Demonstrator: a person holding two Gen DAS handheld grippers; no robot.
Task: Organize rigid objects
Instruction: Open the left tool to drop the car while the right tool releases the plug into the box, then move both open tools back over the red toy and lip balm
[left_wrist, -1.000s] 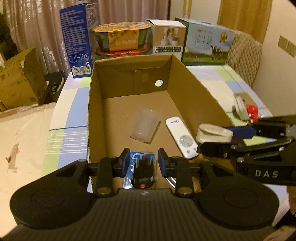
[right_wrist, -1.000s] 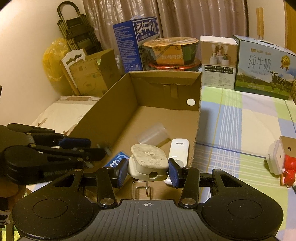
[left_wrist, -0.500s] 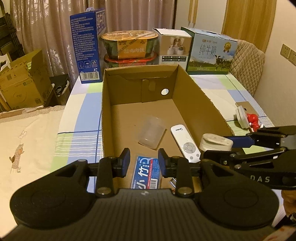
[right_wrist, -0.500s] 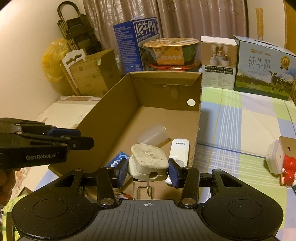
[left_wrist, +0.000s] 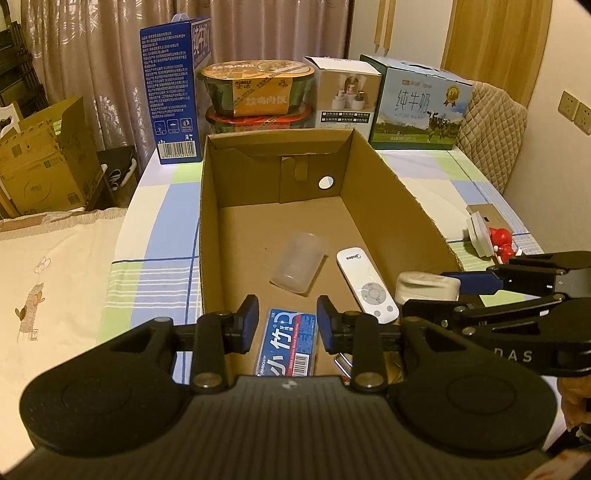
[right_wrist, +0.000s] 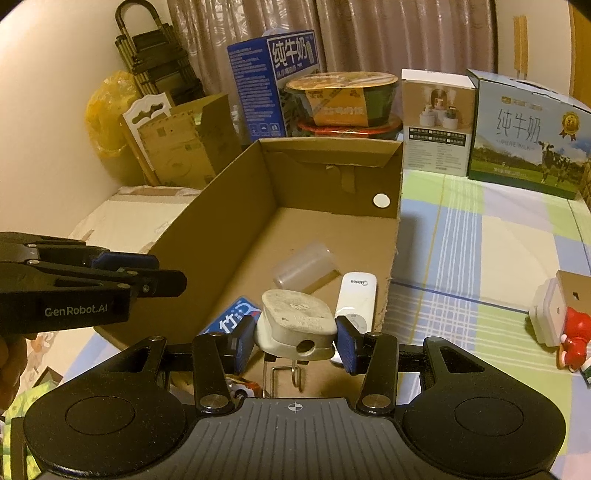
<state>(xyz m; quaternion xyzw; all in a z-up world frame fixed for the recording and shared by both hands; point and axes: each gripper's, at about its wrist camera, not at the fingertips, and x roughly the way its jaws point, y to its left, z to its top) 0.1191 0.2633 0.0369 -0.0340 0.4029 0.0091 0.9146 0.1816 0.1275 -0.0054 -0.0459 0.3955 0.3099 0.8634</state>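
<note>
The white hook base (right_wrist: 295, 325) is clamped between the pads of the right gripper (right_wrist: 295, 341), above the near end of the cardboard box (left_wrist: 391, 192). Its long axis runs along the fingers, flat face up, wire hook (right_wrist: 284, 376) hanging below. The left gripper (left_wrist: 283, 325) is spread apart and empty, above the blue packet (left_wrist: 290, 343). On the box floor the white remote (left_wrist: 365, 284) points lengthwise toward the far wall; the clear plastic cup (left_wrist: 298, 261) lies on its side beside it.
</note>
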